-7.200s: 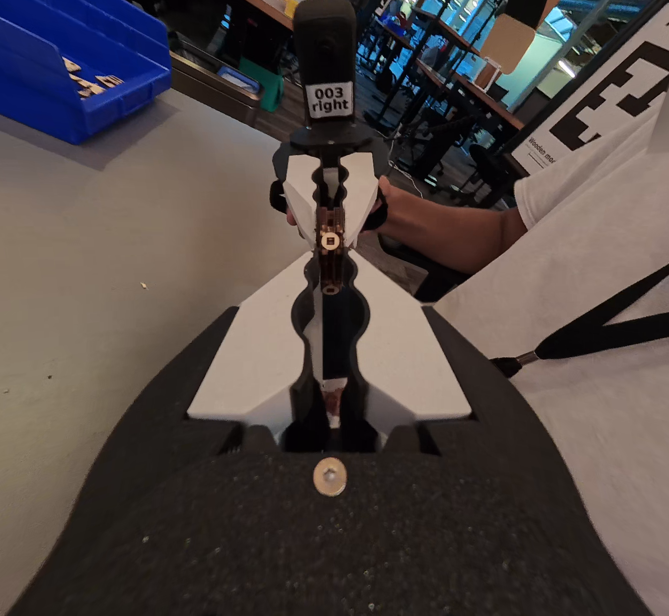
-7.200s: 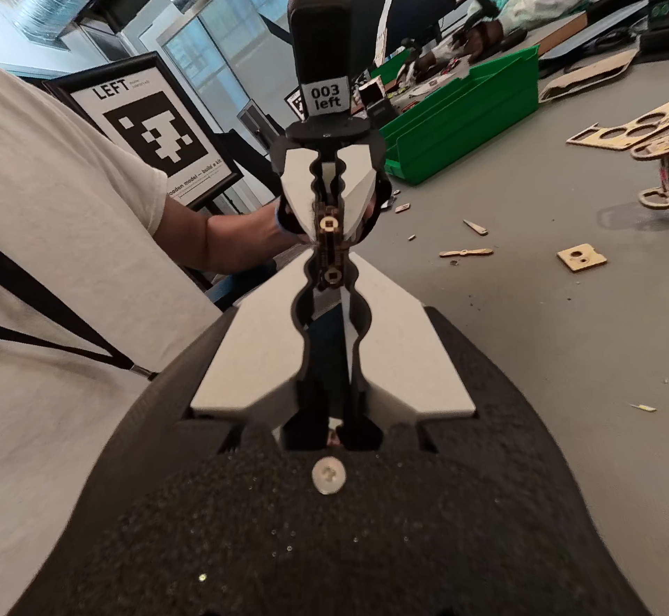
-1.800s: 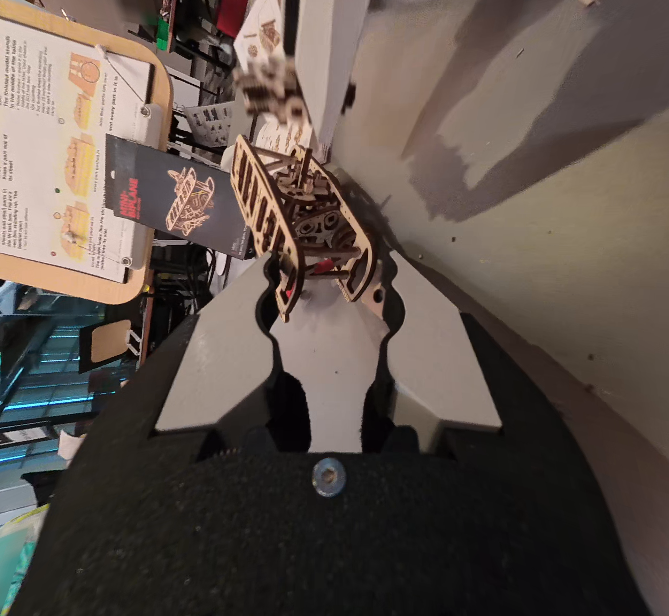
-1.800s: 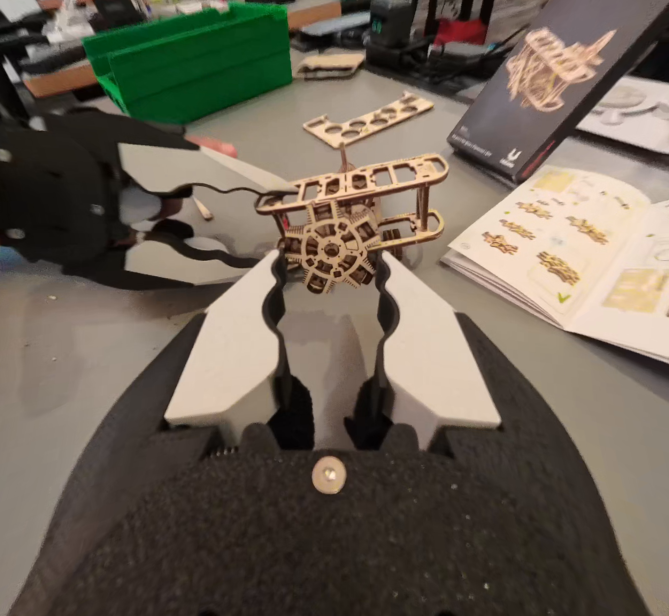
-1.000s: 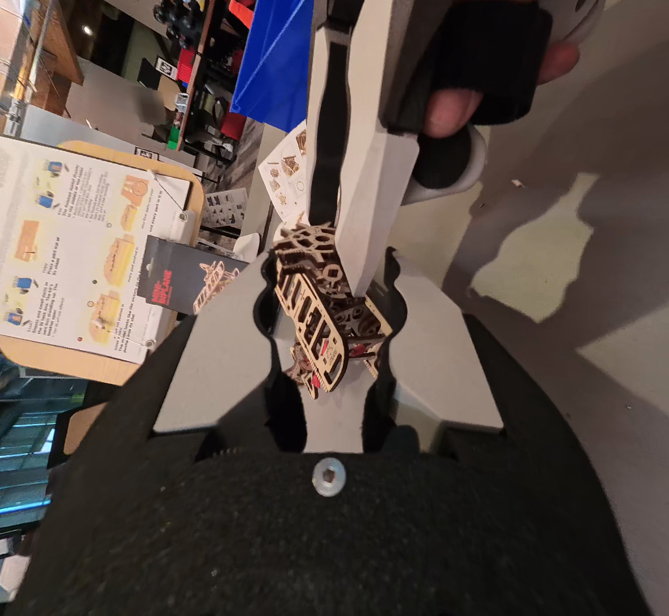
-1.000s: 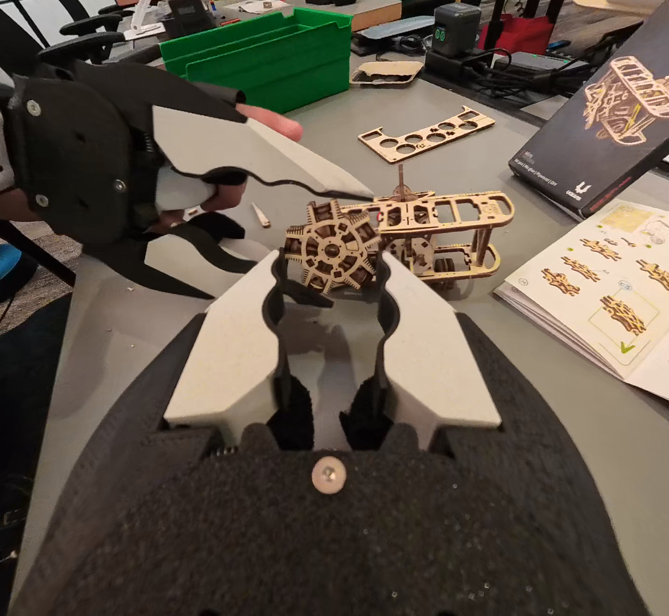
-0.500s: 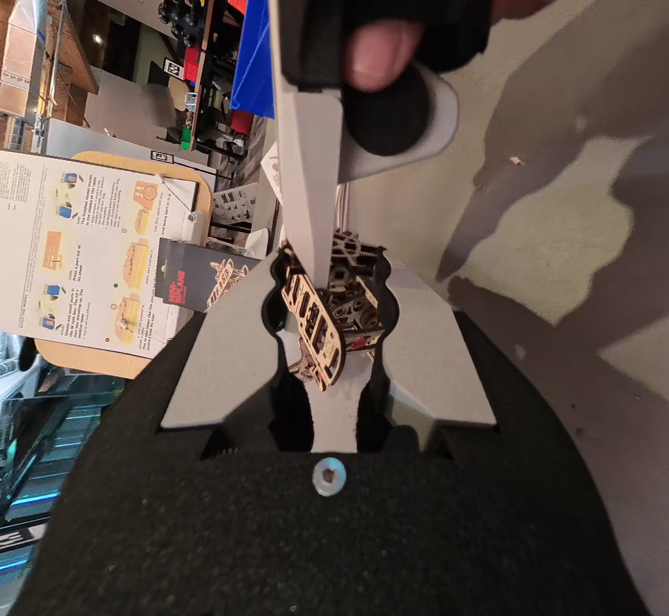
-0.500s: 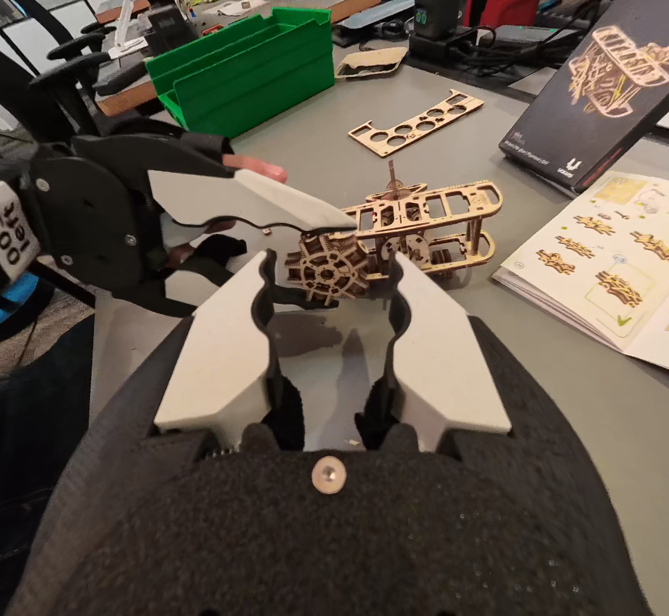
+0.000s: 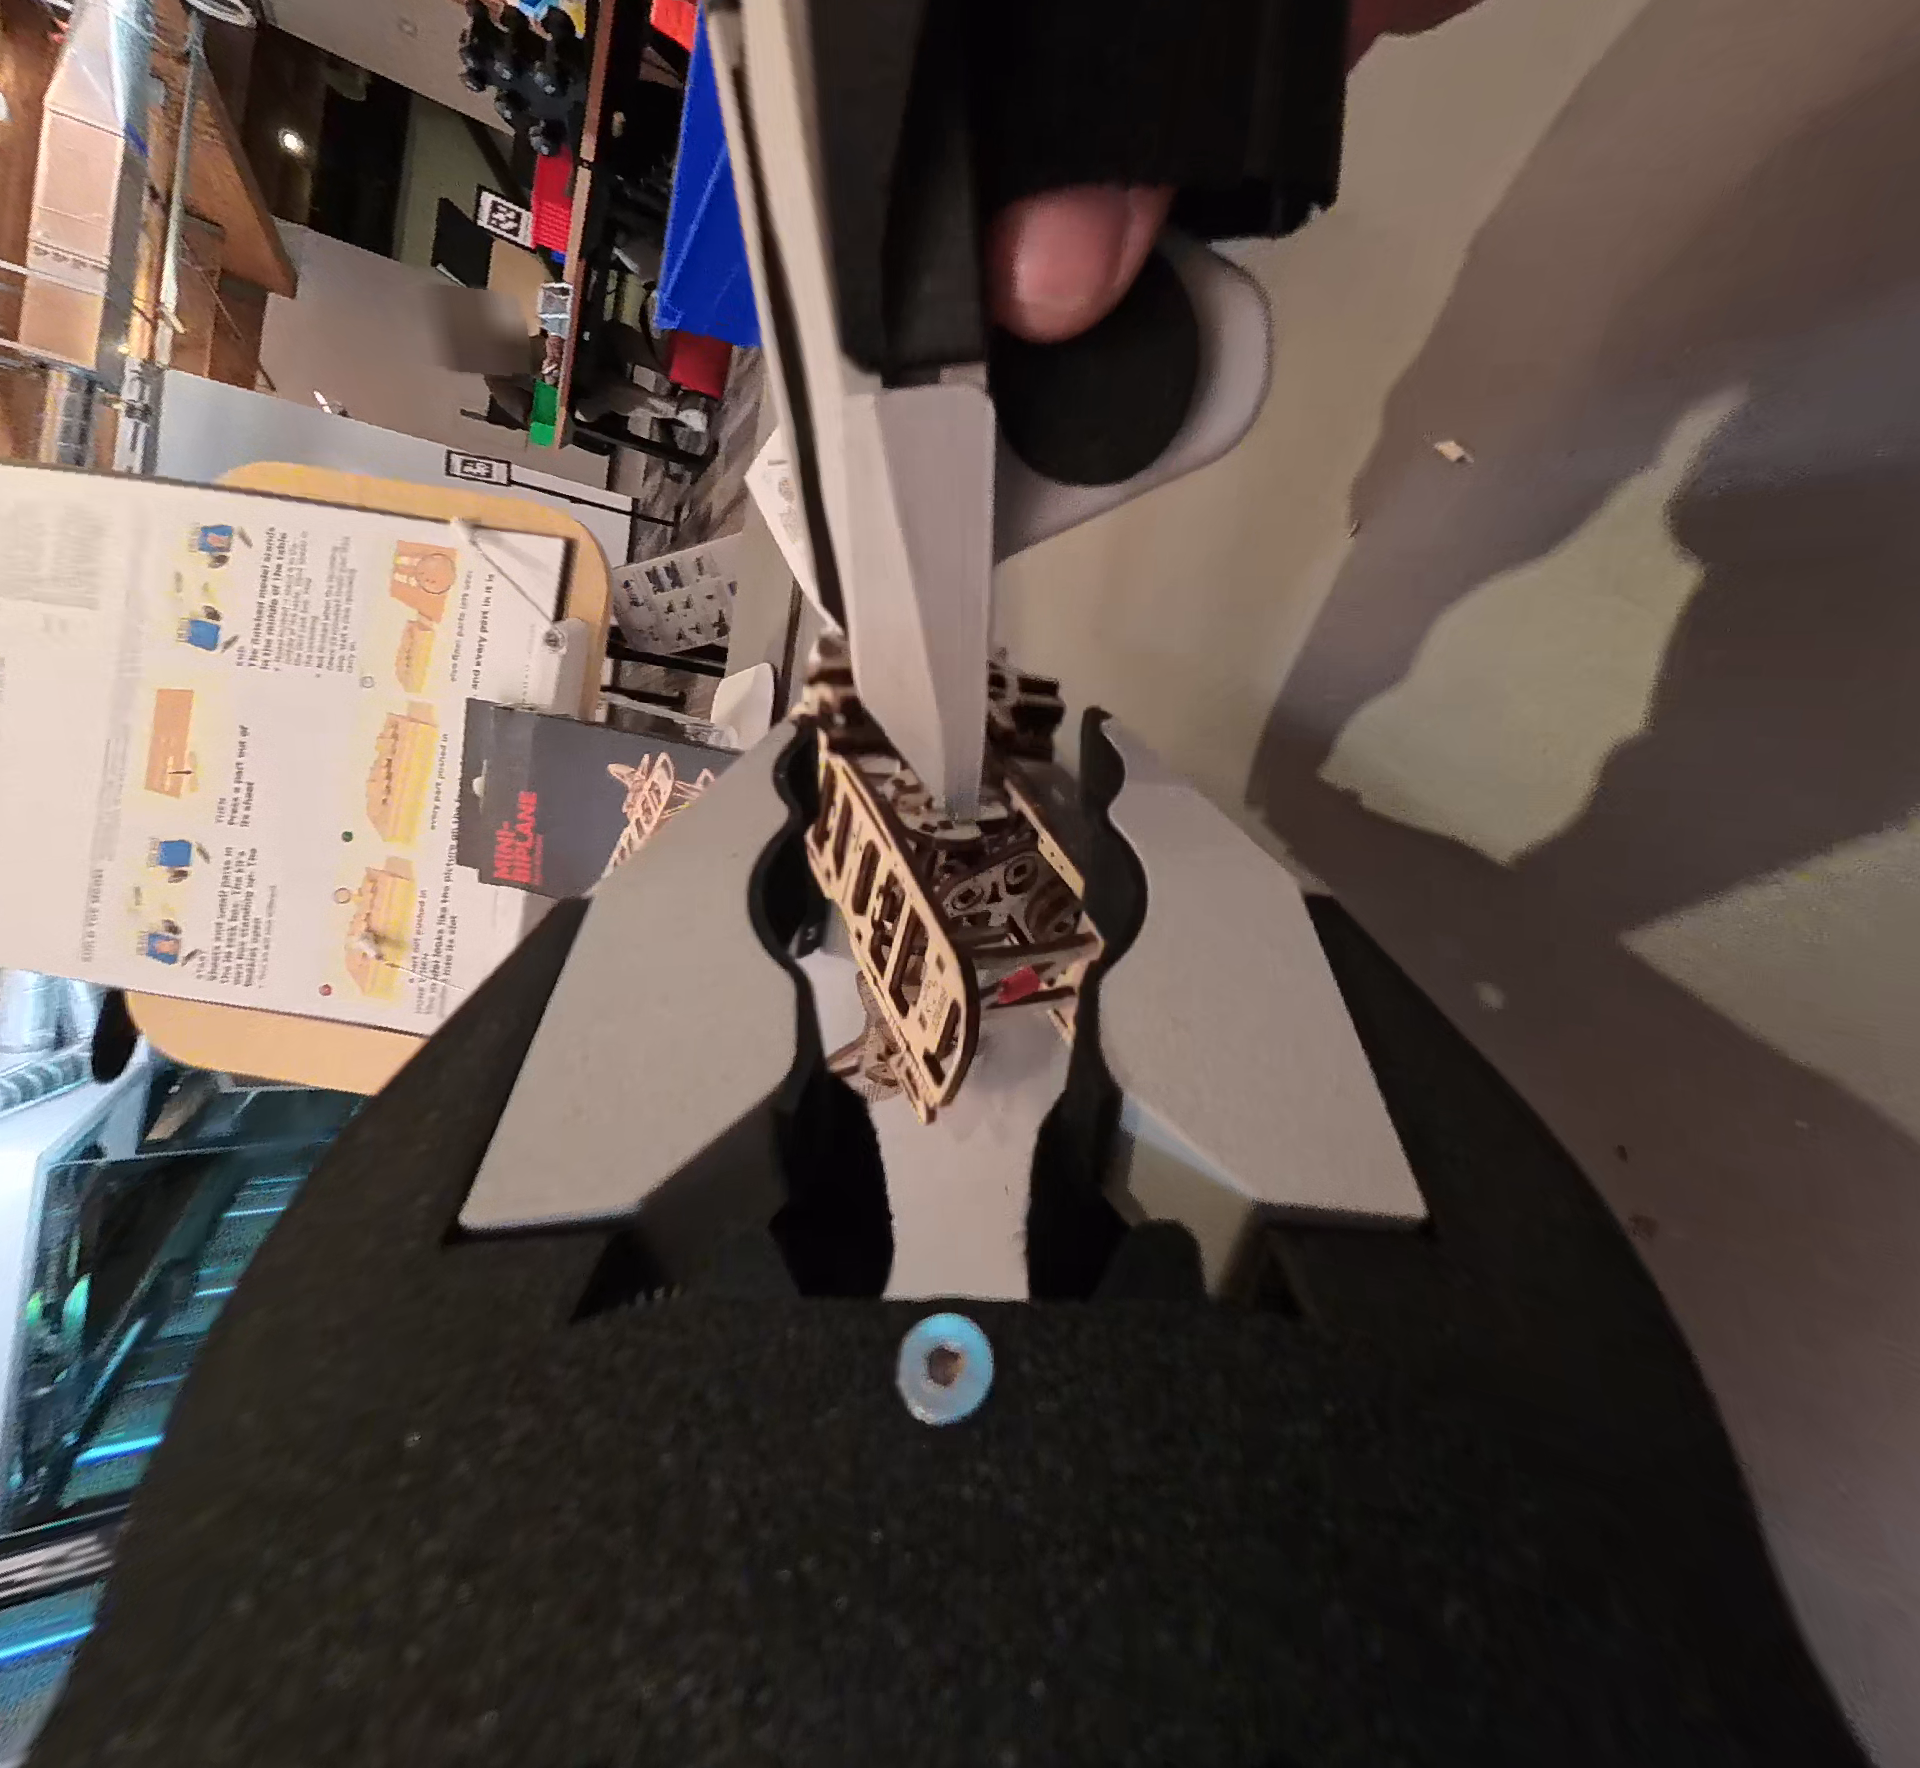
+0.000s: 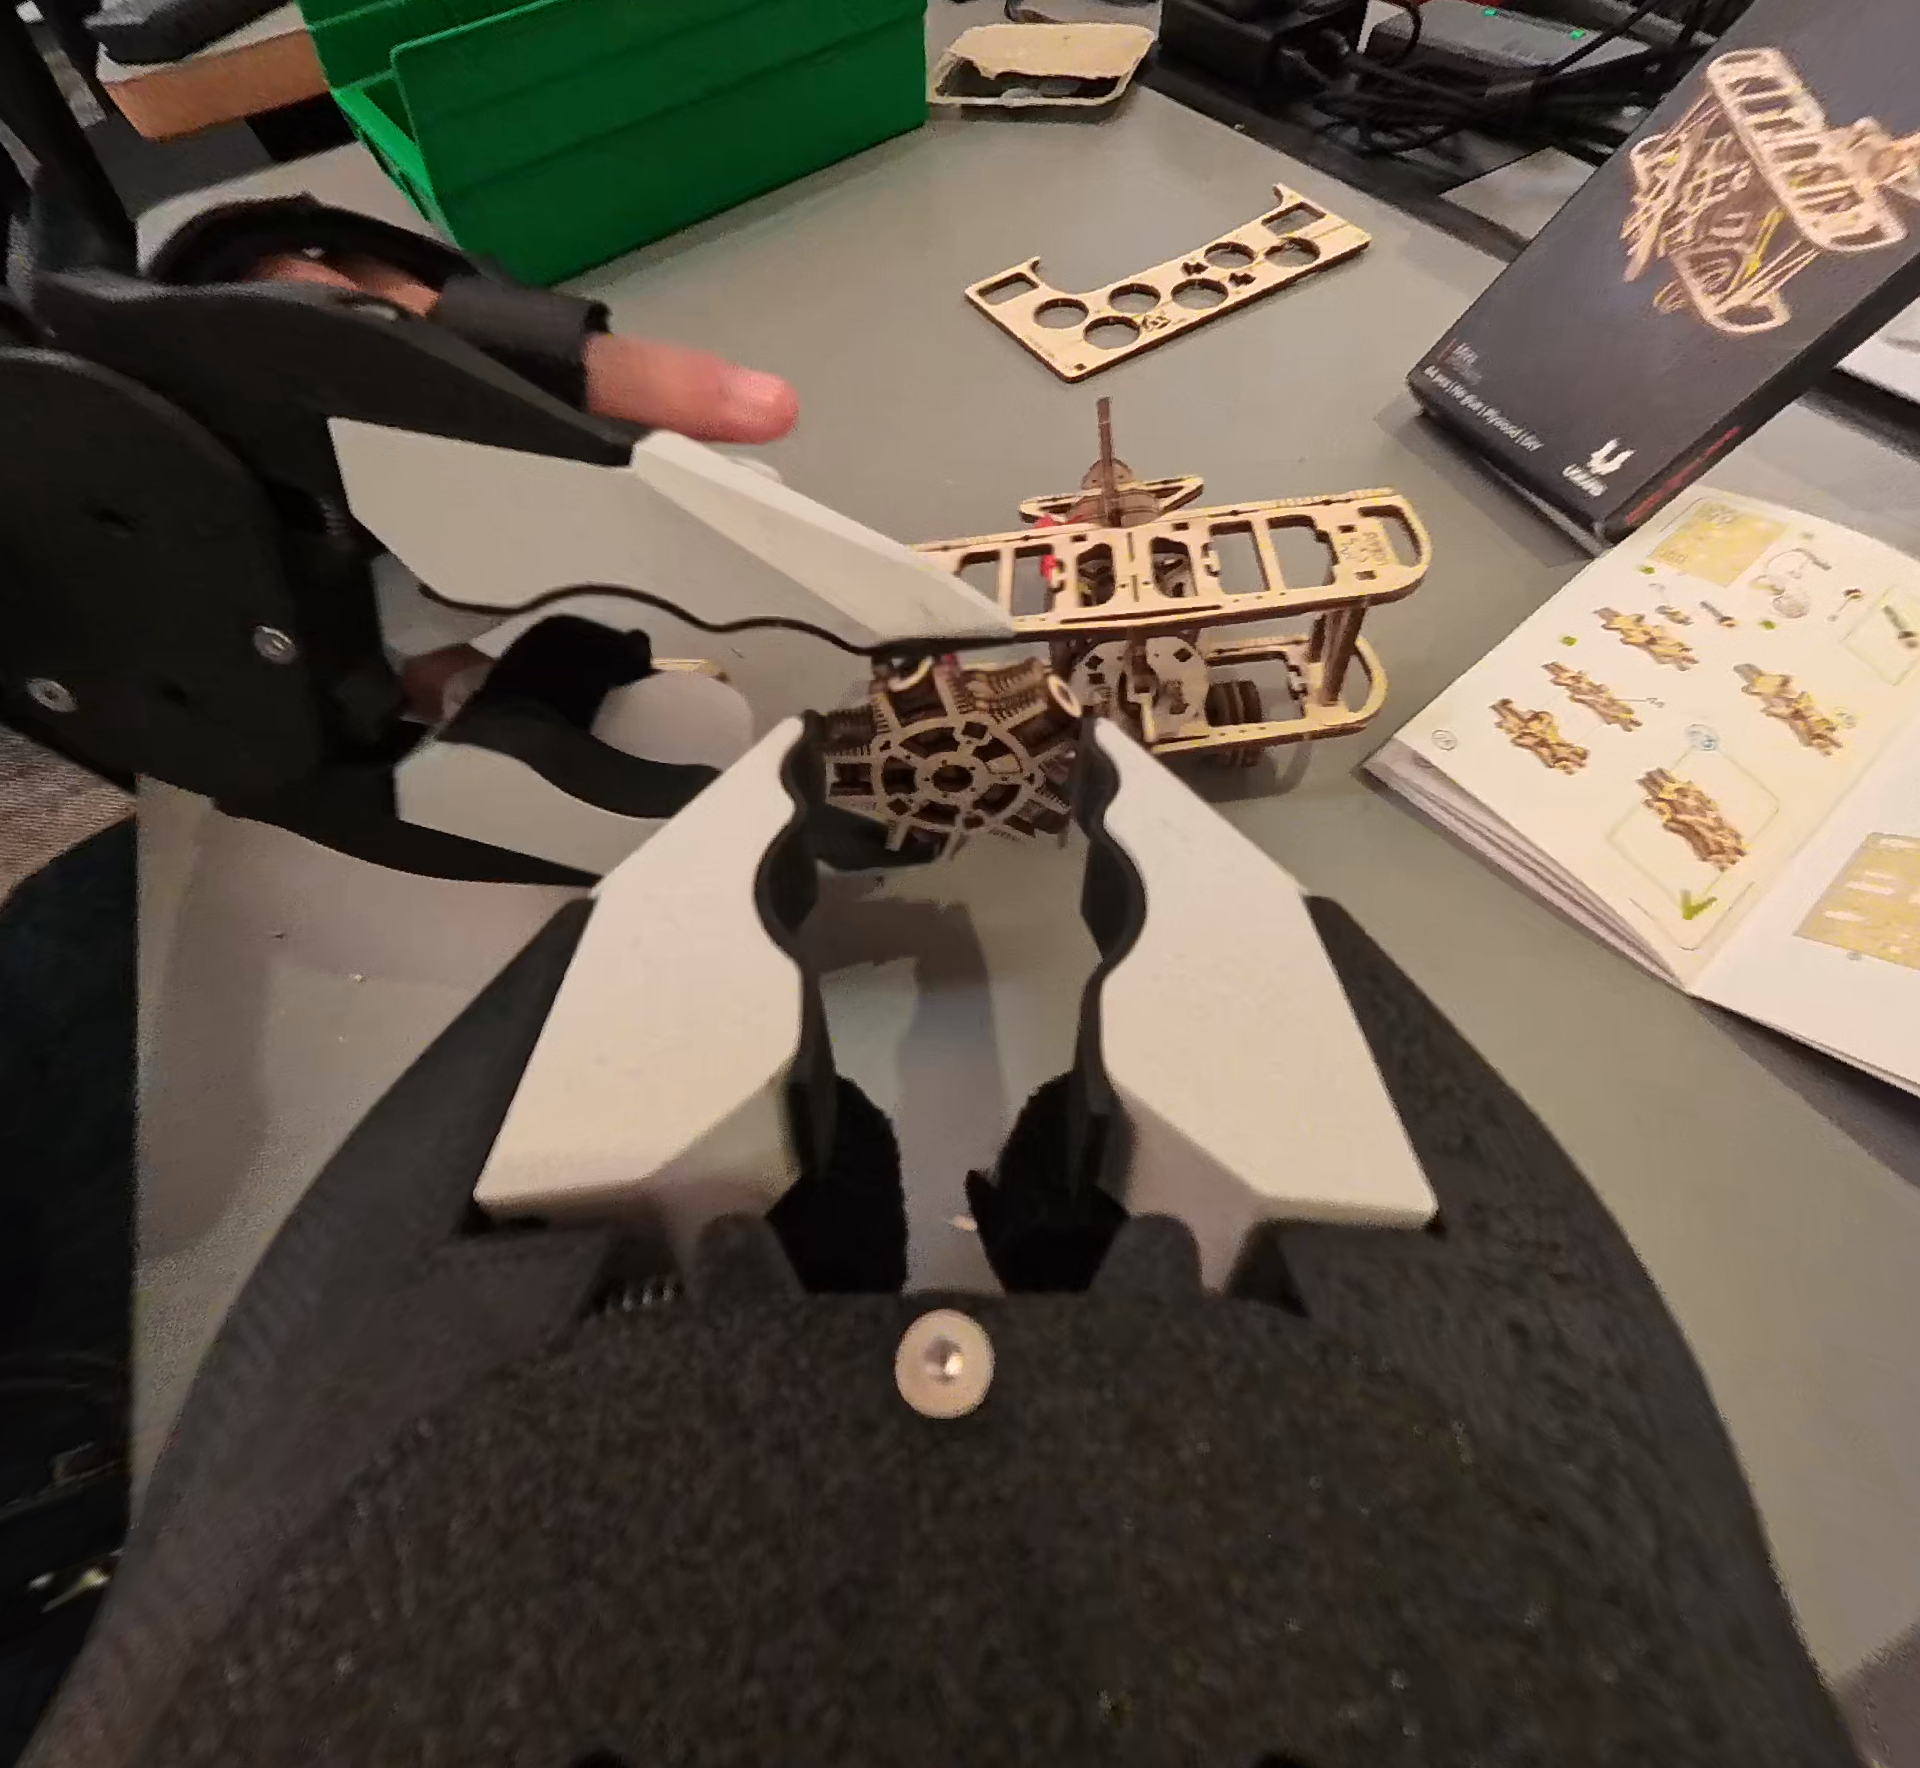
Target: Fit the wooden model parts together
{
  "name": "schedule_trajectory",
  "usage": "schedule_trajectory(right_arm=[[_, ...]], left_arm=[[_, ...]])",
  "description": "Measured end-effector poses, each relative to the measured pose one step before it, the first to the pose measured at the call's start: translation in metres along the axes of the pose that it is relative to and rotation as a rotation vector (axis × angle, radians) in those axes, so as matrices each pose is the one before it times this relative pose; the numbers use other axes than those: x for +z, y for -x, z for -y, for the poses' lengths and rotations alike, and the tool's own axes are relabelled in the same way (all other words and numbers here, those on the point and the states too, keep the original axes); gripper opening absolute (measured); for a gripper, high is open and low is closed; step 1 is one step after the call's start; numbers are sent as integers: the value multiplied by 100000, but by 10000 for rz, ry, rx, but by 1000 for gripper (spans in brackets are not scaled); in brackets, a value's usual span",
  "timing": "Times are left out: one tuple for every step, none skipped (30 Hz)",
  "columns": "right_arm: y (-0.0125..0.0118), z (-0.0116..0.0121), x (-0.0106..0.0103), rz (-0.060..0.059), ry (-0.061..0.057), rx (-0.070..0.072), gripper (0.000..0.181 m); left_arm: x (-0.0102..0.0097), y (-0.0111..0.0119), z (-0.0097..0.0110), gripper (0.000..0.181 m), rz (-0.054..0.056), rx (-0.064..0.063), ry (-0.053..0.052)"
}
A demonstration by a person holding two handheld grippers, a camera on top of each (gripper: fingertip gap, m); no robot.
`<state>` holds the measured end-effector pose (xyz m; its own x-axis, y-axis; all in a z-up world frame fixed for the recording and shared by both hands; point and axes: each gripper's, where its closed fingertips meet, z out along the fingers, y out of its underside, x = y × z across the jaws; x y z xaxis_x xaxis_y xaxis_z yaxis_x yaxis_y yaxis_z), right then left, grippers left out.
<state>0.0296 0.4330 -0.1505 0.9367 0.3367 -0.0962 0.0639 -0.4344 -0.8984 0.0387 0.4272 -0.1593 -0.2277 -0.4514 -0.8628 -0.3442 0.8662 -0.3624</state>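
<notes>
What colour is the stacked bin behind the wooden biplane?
Green, clearest in the right wrist view.

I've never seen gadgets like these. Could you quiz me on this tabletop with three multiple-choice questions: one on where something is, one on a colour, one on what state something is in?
1. In the right wrist view, where does the instruction booklet lie relative to the wooden biplane?
A. To its right
B. Under it
C. Held in a gripper

2. What colour is the storage bin beyond the biplane?
A. Red
B. Green
C. Yellow

3. How does the right gripper stand?
A. Shut on nothing
B. Open, fingertips flanking the round engine
C. Holding the booklet

Answers:
1 A: its pages lie on the table right of the wings.
2 B: its walls are plain green.
3 B: a wide gap shows between the fingers, with the engine in it.
</notes>
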Motion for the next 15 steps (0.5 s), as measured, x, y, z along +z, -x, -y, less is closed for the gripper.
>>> schedule_trajectory(right_arm=[[-410, -17, -103, -96, -96, -193, 47], [-507, -180, -90, -89, -34, -161, 47], [-600, -252, -57, -122, -35, -134, 47], [-446, -212, -33, -42, -79, -101, 47], [-318, -160, -25, 14, -86, -39, 47], [-180, 35, -27, 76, -163, 36, 47], [-39, 70, -17, 191, -168, 173, 47], [29, 245, -39, 260, -259, 285, 47], [-97, 427, -121, 171, -372, 296, 47], [-106, 482, -132, 160, -377, 282, 46], [-205, 302, -101, 93, -220, 306, 46], [-314, 101, -17, 4, -78, 222, 47], [-403, -91, 26, -100, 43, 89, 47], [-344, -137, 77, -141, 36, -68, 47], [-242, -307, 148, -125, 150, -81, 47]], left_arm=[[-126, -55, -112, 48, -103, -132, -34], [-174, -42, -171, 50, -131, -197, -53], [-228, -41, -217, 50, -177, -296, -79], [-281, 105, -235, 50, -164, -426, -124], [-332, 233, -219, 48, -200, -599, -198], [-337, 442, -278, 46, -232, -718, -220], [-340, 771, -341, 44, -173, -740, -232], [-298, 1077, -387, 44, -131, -738, -228], [-193, 1196, -446, 44, -189, -694, -187], [-98, 1265, -481, 45, -221, -574, -165], [-70, 1227, -420, 45, -268, -418, -190], [-31, 803, -379, 44, -504, -264, -195], [34, 452, -532, 45, -674, -123, -36], [48, 293, -666, 46, -699, 39, 115], [38, 115, -716, 47, -709, 208, 158]])
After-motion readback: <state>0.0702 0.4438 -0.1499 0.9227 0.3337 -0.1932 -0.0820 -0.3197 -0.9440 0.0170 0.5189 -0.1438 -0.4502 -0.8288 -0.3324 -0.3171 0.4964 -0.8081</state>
